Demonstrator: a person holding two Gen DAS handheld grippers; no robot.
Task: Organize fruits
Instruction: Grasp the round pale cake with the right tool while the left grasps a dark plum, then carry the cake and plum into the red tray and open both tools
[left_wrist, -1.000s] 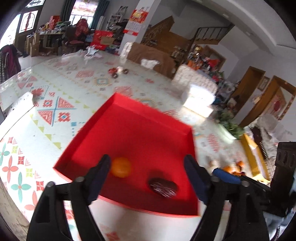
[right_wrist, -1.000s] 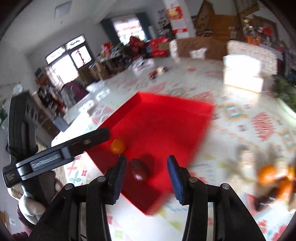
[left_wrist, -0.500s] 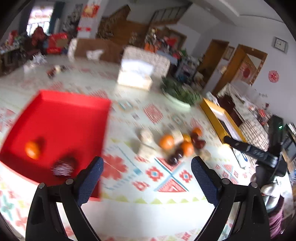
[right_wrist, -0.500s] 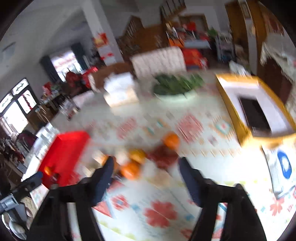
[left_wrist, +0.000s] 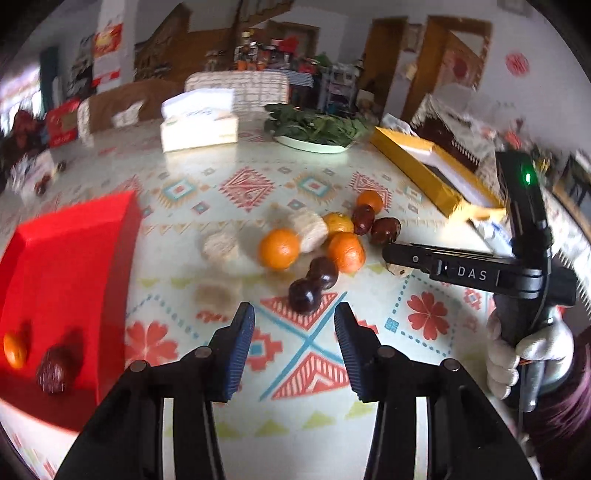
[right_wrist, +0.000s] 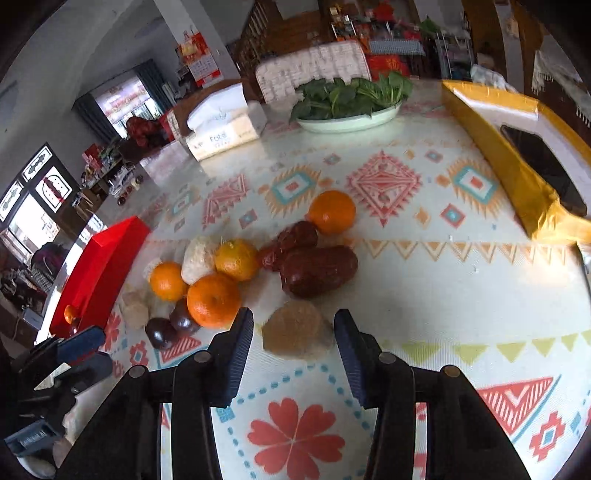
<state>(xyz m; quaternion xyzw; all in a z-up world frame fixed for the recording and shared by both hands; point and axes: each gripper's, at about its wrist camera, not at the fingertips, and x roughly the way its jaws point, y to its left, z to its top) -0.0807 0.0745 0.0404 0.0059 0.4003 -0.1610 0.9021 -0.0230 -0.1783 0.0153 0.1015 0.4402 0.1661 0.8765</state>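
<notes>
A pile of fruit lies mid-table: several oranges (left_wrist: 279, 248), dark red dates (left_wrist: 385, 230), dark plums (left_wrist: 303, 295) and pale puffed cakes (left_wrist: 309, 229). A red tray (left_wrist: 66, 266) at left holds one orange (left_wrist: 14, 350) and one date (left_wrist: 51, 373). My left gripper (left_wrist: 294, 328) is open and empty, just short of the near plum. My right gripper (right_wrist: 294, 332) is open around a brown crumbly cake (right_wrist: 297, 329), with a large date (right_wrist: 318, 271) and an orange (right_wrist: 213, 301) just beyond. The right gripper also shows in the left wrist view (left_wrist: 461, 271).
A yellow box (right_wrist: 517, 147) lies at the right. A plate of greens (right_wrist: 349, 101) and a tissue box (right_wrist: 221, 125) stand at the far side. The red tray (right_wrist: 99, 273) is at left in the right wrist view. The patterned tablecloth (right_wrist: 406, 332) covers the table.
Both grippers have swung from the red tray to the right, onto the fruit pile. The left jaws have narrowed somewhat. Both are empty.
</notes>
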